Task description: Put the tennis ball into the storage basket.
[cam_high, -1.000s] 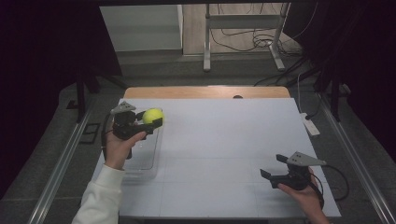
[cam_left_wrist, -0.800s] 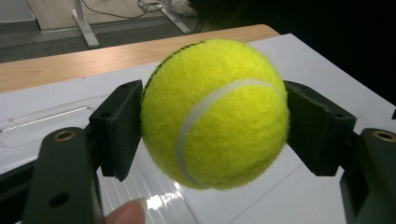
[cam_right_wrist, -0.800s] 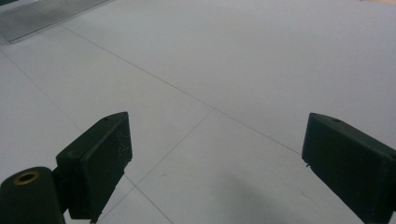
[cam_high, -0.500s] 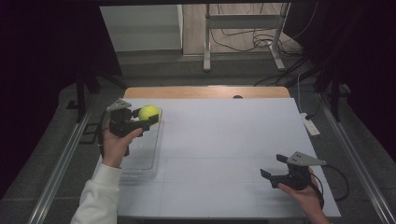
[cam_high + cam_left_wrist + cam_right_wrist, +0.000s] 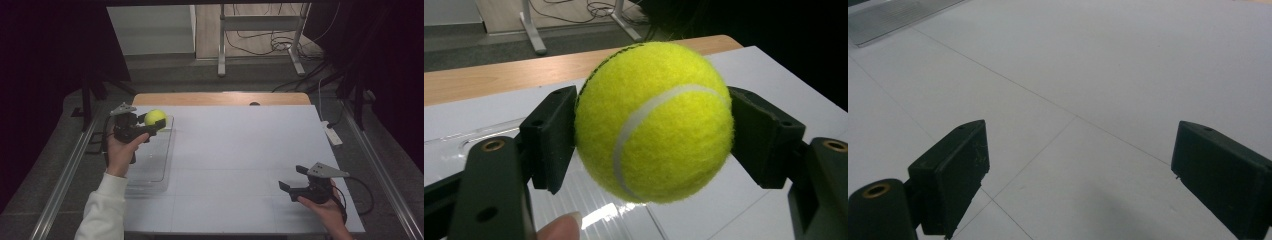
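Yellow tennis ball hiding left tool's pads

**My two black claws**

My left gripper is matte black with brass-ringed screw holes. My right gripper, at four o'clock, matches, topped by a grey three-cornered plate, trailing black cable. My left sleeve is white.

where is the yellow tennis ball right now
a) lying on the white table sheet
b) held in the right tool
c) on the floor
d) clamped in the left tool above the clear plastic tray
d: the yellow tennis ball sits pressed between both black pads of the left tool, over the far end of the clear plastic tray.
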The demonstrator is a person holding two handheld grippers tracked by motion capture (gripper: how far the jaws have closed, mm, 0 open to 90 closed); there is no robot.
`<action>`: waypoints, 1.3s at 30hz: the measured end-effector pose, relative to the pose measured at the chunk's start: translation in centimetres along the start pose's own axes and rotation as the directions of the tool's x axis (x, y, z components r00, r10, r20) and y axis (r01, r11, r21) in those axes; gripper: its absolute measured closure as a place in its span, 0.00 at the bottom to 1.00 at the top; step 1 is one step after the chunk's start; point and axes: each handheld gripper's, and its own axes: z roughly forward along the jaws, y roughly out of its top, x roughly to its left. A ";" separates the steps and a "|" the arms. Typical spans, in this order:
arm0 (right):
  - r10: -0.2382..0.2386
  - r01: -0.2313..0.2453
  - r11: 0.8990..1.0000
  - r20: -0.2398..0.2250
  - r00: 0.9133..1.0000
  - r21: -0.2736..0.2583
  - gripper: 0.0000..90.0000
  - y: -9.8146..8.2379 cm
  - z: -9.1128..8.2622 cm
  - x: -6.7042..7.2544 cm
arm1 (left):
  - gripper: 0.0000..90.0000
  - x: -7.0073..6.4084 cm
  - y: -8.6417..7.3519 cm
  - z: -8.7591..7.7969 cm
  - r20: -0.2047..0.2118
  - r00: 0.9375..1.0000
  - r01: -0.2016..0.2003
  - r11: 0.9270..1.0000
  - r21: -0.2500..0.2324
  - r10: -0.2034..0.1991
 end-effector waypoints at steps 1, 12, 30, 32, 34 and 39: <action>0.000 0.000 1.000 0.000 1.000 0.000 0.10 0.0 0.0 0.0 | 0.30 0.1 0.0 0.0 -0.004 1.000 0.000 1.000 0.000 0.000; -0.001 0.001 1.000 -0.003 1.000 -0.001 0.10 0.0 0.0 0.0 | 0.30 1.4 -0.2 0.0 -0.046 0.999 0.020 1.000 0.004 -0.020; -0.003 0.003 1.000 -0.001 1.000 0.000 0.10 0.0 0.0 0.0 | 0.30 3.6 -0.7 -0.1 -0.106 0.993 0.055 0.998 0.008 -0.054; -0.006 0.006 1.000 -0.001 1.000 0.002 0.10 0.0 0.0 0.1 | 0.30 3.7 -0.7 -0.2 -0.109 0.993 0.055 0.998 0.007 -0.054; -0.005 0.005 1.000 -0.002 1.000 0.002 0.10 0.0 -0.1 0.0 | 0.30 3.7 -0.7 -0.1 -0.112 0.992 0.057 0.998 0.006 -0.056; -0.004 0.004 1.000 -0.003 1.000 0.000 0.10 0.0 0.0 0.0 | 0.30 3.8 -0.9 0.1 -0.125 0.991 0.055 0.998 0.018 -0.053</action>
